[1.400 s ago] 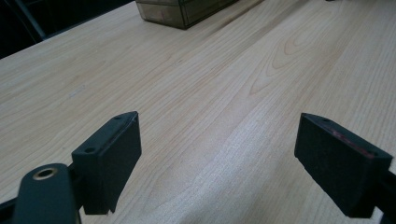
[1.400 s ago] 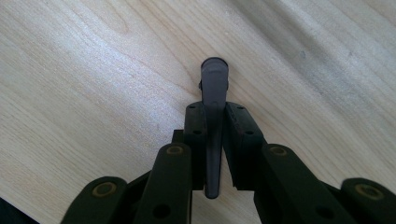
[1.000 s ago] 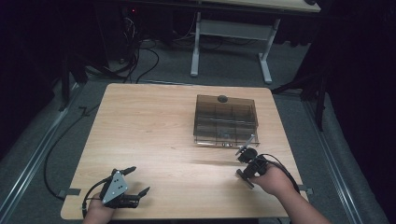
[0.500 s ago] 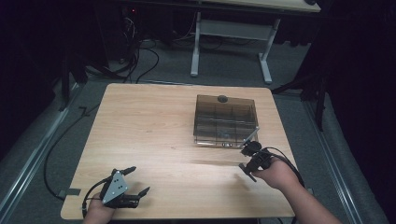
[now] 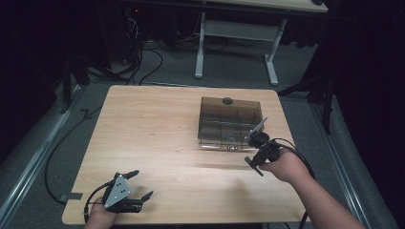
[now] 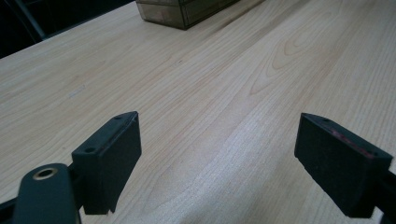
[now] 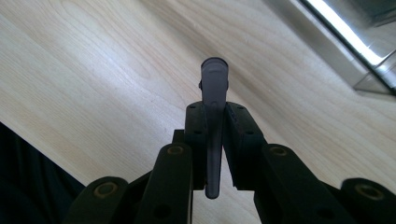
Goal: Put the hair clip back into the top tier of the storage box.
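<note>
A: Left hand-held gripper [image 5: 125, 193] first: black body, a grey three-cornered plate on top with small dark screw spots, and a black cable looping off behind it.

B: And up close, its pads [image 6: 112, 154] are blocky, matte black, with little screw holes; there's a brass-coloured ring in the arm link.

A: Right hand-held gripper [image 5: 260, 151]: black again, a thin grey plate, black cable trailing along a bare forearm.

B: Same brass-ringed pivots on its black links, screw dimples on the pads [image 7: 196, 140].

Lab-like recording room: dark surround, lone wooden table [image 5: 157, 143], floor cables [image 5: 143, 62], adjustable desk frame [image 5: 239, 33] behind.
</note>
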Demonstrator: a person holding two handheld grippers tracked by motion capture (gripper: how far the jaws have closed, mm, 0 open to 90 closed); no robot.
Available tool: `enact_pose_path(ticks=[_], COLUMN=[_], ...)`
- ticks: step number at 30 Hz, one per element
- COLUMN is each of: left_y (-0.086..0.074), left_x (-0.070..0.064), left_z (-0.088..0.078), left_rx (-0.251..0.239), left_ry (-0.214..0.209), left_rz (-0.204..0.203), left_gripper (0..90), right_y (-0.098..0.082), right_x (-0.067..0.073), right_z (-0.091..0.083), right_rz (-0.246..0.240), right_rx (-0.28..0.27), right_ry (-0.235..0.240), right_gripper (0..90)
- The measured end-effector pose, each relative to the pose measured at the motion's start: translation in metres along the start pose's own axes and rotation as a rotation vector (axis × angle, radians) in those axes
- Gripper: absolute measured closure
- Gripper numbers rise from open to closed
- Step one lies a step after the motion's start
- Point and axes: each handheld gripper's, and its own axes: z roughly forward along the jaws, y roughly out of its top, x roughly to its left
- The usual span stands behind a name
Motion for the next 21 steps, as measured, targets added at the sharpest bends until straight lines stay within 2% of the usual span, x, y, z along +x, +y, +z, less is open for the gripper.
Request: enact_pose_path(ticks=[10, 13, 21], left_y=[0.000, 0.000, 0.000], left_x=[0.000, 0.000, 0.000], left_z=[0.000, 0.000, 0.000], left_rx=[0.000, 0.000, -0.002], left_ry=[-0.001, -0.001, -0.004], left_rz=[-0.002, -0.002, -0.004], left_gripper=[15.2, 15.2, 15.2], right_y=[0.020, 0.027, 0.050], right_x=[-0.003, -0.003, -0.006], right_z=[-0.023, -0.026, -0.030], right_rz=[-0.012, -0.005, -0.023], right_rx=[-0.013, -0.013, -0.030], right_ry=[-0.013, -0.011, -0.011], right_gripper=[80.3, 80.3, 80.2])
